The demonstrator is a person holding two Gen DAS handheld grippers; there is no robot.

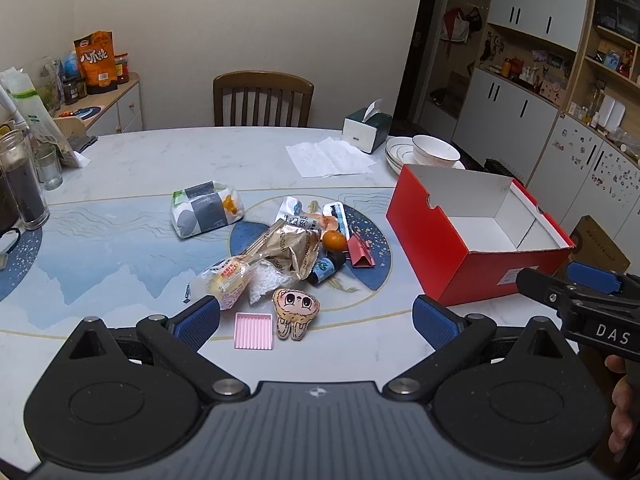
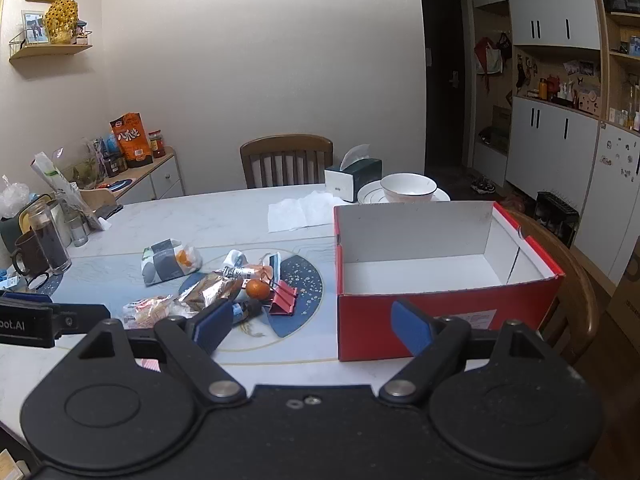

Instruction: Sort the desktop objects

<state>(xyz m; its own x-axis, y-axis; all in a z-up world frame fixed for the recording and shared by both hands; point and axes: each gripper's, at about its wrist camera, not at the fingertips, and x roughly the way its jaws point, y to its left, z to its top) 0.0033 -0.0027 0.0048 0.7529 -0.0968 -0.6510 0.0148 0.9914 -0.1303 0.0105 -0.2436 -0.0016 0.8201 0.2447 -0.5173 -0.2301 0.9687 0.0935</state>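
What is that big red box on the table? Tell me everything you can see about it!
The red box looks like cardboard: red outside, white inside, with no lid on it. It sits upright on the table and is empty. A white label is stuck low on its near side, and one end wall has a small notch. It stands right of the pile of small things, apart from them, with stacked plates just behind it. Nothing holds it.
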